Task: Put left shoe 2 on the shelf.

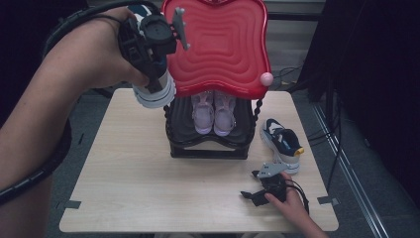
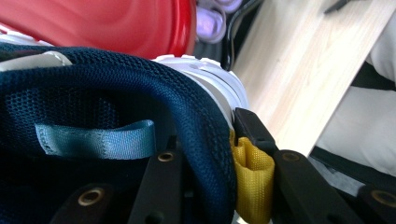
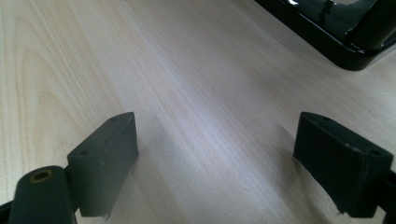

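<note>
Beside the red rack top [image 1: 218, 47], the left gripper [image 1: 148, 49] holds a navy shoe [image 2: 116, 107] aloft, jaws clamped on its heel collar. The right gripper [image 3: 219, 154] rests wide apart on the table [image 1: 148, 188].

navy sneakers [image 1: 281, 141]: 2 | lilac shoes [image 1: 214, 113]: 2 | shoe rack [image 1: 208, 146]: 1 | table [image 1: 148, 188]: 1

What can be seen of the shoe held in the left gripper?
The navy sneaker is a mesh shoe with a white ridged sole, a light-blue loop inside the collar and a yellow heel tab. The left gripper clamps its heel collar, one jaw inside, one outside, holding it up beside the rack's red top shelf, sole facing outward in the high view.
</note>
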